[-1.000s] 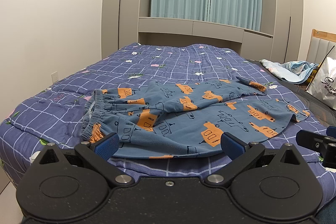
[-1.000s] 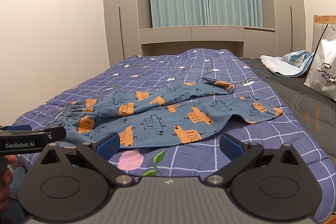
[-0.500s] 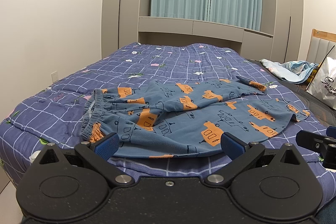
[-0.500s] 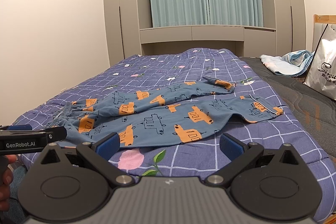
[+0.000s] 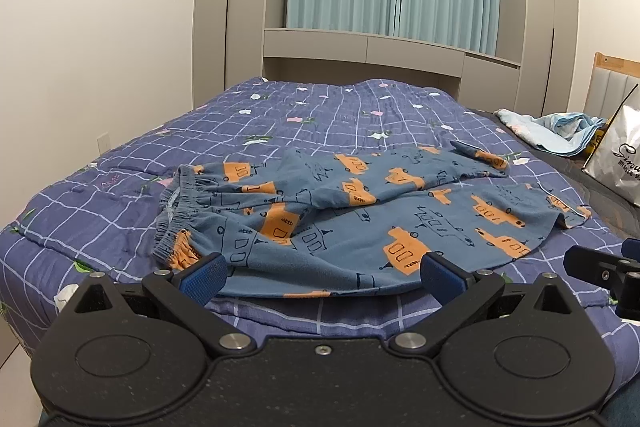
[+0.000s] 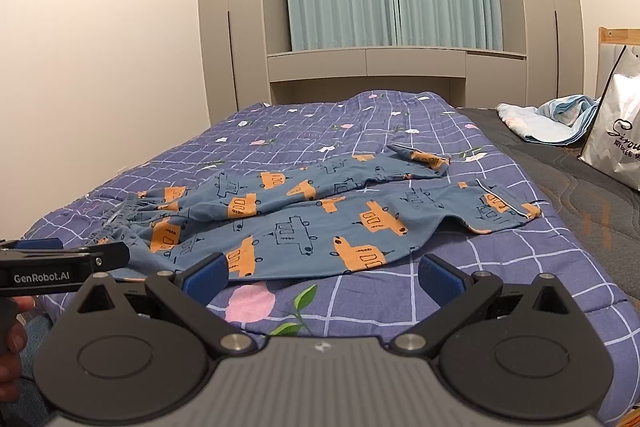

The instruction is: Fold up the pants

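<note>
Blue pants (image 5: 360,211) with orange vehicle prints lie spread across the bed, waistband (image 5: 180,211) at the left, both legs running right. The far leg is partly folded over the near one. My left gripper (image 5: 320,273) hovers open just short of the pants' near edge, nothing between its blue pads. In the right wrist view the same pants (image 6: 320,219) lie ahead, and my right gripper (image 6: 320,273) is open over the quilt near the hem side. The left gripper (image 6: 64,263) shows at the left edge there, beside a hand (image 6: 12,339).
A purple checked quilt (image 5: 320,115) covers the bed (image 6: 592,211), with dark grey mattress bare on the right. A white shopping bag (image 5: 618,163) and a crumpled light blue cloth (image 5: 556,131) sit at the right. Grey wardrobes and teal curtains stand behind; a wall runs along the left.
</note>
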A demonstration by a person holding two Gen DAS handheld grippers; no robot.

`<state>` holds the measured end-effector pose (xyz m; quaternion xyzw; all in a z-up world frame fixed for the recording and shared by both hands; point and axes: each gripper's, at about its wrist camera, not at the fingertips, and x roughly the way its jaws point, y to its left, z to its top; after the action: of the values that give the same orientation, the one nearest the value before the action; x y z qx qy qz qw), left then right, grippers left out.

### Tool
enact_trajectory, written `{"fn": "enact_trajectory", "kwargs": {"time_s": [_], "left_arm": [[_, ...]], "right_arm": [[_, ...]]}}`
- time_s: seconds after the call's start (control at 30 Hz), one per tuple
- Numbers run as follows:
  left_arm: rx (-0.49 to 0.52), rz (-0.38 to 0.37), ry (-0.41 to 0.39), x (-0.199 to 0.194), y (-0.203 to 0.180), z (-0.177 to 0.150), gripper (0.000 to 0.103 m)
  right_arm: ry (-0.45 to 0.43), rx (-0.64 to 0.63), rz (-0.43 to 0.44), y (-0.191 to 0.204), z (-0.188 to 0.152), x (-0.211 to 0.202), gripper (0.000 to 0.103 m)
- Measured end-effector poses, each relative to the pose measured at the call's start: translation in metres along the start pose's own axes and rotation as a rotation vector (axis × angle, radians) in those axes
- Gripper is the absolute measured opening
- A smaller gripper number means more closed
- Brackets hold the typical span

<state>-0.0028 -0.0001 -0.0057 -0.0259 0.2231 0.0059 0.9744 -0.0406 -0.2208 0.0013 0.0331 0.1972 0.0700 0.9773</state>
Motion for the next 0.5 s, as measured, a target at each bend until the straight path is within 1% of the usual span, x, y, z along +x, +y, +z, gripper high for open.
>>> {"fn": "enact_trajectory", "kwargs": {"time_s": [0.37,0.5], "left_arm": [[0.006,0.014,0.044,0.016,0.001,0.000,0.103],[-0.002,0.037,0.060,0.026,0.007,0.007,0.103]], "right_arm": [[0.034,-0.001,0.006,-0.001,-0.002,0.013,0.103],[0.043,-0.024,0.015,-0.002,0.001,0.023,0.103]]}}
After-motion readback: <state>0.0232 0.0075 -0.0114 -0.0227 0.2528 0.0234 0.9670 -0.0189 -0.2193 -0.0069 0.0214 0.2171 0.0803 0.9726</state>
